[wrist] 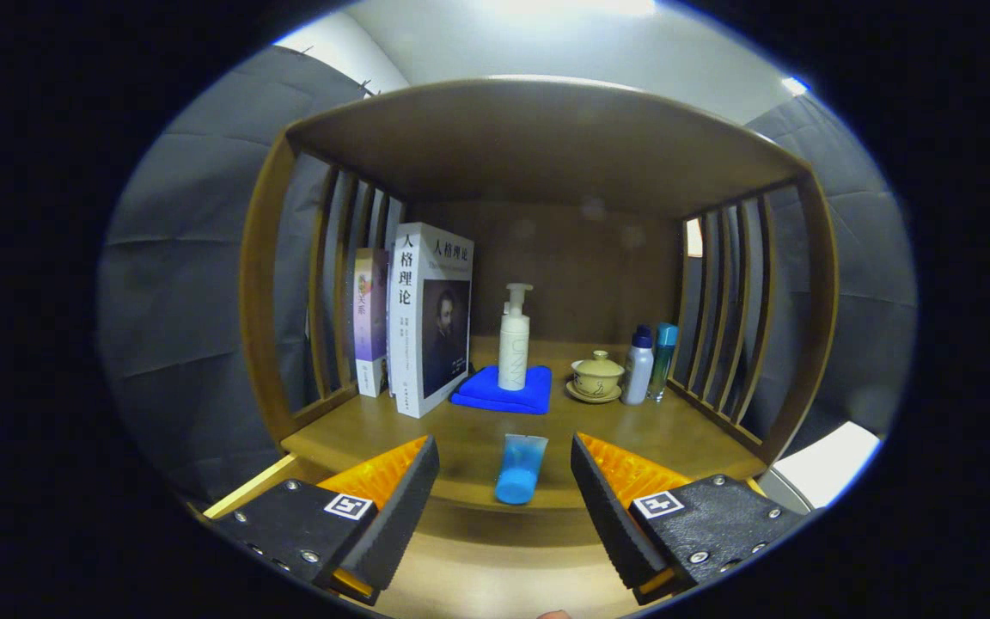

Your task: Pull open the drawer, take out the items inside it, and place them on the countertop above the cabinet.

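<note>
Lying on the countertop (pixel 478 438) just ahead of the gap between the fingers, the blue tube (pixel 519 468) looks light, soft-walled and somewhat slippery; I judge the stiffer capped end, nearest the fingers, the best place to grip. Translucent blue body, opaque blue cap. The gripper (pixel 504 490) is wide open, holding nothing.

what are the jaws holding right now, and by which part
Nothing. The gripper is open, its jaws spread apart; the blue tube lies on the countertop between them, touched by neither.
</note>
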A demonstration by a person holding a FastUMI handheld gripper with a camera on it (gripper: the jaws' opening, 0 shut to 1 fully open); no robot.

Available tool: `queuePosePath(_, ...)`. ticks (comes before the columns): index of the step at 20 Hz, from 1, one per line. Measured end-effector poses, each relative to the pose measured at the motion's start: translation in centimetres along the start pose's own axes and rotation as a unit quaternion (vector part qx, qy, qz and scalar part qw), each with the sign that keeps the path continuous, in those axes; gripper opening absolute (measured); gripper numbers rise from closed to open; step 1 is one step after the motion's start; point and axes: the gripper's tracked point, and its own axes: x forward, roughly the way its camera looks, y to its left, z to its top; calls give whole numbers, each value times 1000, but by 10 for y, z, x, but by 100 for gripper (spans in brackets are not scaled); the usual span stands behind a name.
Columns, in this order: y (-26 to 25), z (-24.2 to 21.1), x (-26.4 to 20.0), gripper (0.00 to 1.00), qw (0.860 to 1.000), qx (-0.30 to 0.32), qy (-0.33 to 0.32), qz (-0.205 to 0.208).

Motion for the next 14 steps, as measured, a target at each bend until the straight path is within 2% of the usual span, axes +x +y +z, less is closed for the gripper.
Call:
queuePosePath(8,18,-4,-84,94,998,-11,-66,7)
queuePosePath(14,24,-32,-139,94,996,-5,-88,6)
